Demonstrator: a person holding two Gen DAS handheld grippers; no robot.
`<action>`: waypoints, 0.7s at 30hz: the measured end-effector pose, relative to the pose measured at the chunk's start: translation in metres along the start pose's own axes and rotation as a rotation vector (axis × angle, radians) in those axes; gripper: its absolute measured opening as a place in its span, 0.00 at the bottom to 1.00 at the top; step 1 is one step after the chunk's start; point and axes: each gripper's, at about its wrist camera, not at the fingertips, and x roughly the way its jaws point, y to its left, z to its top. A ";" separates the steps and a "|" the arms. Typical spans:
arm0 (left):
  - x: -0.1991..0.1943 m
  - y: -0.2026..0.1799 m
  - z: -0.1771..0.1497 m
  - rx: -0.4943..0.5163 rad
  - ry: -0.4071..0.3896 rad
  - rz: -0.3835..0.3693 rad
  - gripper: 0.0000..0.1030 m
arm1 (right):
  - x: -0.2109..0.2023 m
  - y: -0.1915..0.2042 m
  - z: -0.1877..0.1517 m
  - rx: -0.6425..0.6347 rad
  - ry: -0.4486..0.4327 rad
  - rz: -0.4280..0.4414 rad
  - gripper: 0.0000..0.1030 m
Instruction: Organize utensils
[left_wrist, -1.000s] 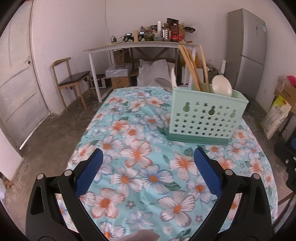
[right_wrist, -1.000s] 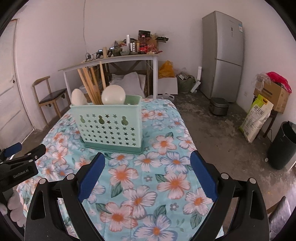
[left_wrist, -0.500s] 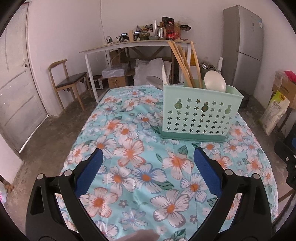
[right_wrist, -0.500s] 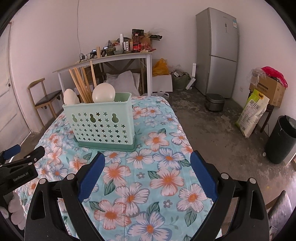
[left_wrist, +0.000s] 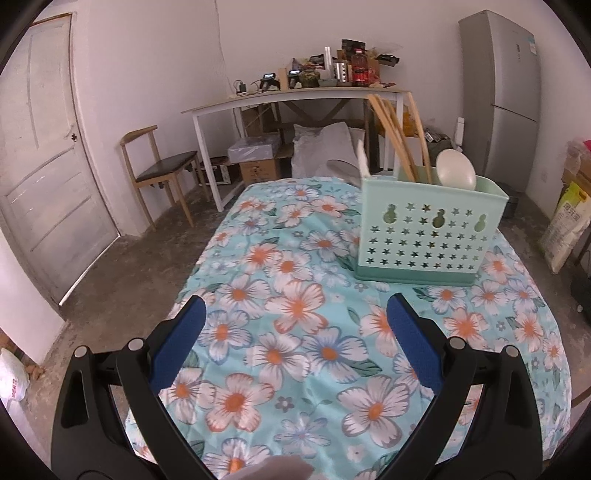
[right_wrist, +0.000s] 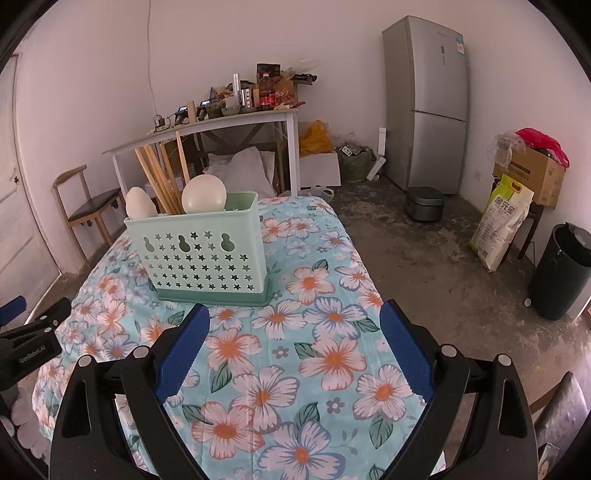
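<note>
A mint green utensil basket (left_wrist: 428, 236) with star holes stands on the floral tablecloth (left_wrist: 295, 332). It holds wooden chopsticks (left_wrist: 399, 136) and white spoons (left_wrist: 455, 170), all upright. In the right wrist view the basket (right_wrist: 207, 254) stands at the left with chopsticks (right_wrist: 159, 177) and two white spoons (right_wrist: 204, 194). My left gripper (left_wrist: 295, 310) is open and empty, short of the basket. My right gripper (right_wrist: 293, 314) is open and empty, just in front of the basket. The left gripper's side shows at the right wrist view's left edge (right_wrist: 26, 343).
A white side table (left_wrist: 295, 96) cluttered with bottles stands behind, with a wooden chair (left_wrist: 162, 173) to its left and a grey fridge (right_wrist: 424, 103) to its right. A rice sack (right_wrist: 502, 221), cardboard box (right_wrist: 535, 177) and black bin (right_wrist: 557, 273) stand on the floor at right.
Both grippers have shifted slightly, so the basket sits at a slightly different place in each view. Both jaws stay open and empty.
</note>
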 end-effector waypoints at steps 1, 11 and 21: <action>0.000 0.001 0.000 -0.002 -0.002 0.005 0.92 | 0.000 0.000 0.000 0.000 -0.001 -0.003 0.88; 0.000 0.018 0.002 -0.023 0.006 0.054 0.92 | 0.006 0.007 0.001 -0.008 0.003 0.003 0.88; 0.004 0.021 0.001 -0.028 0.013 0.056 0.92 | 0.009 0.013 0.002 -0.022 0.008 0.009 0.88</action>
